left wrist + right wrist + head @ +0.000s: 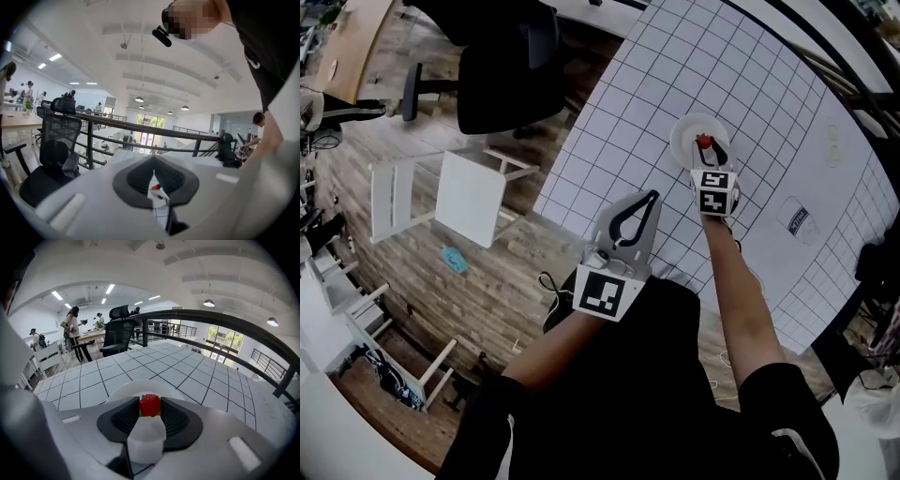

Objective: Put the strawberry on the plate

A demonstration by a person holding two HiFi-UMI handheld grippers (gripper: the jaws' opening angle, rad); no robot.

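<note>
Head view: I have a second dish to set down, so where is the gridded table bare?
The white gridded table is bare from the small round white plate to its far edge, and between that plate and its left edge. It is crowded at the plate, where the right gripper holds the red strawberry.

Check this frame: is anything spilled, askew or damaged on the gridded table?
Nothing stands out there. The right gripper holds the strawberry over the white plate. Only a small teal object lies on the wooden floor.
</note>
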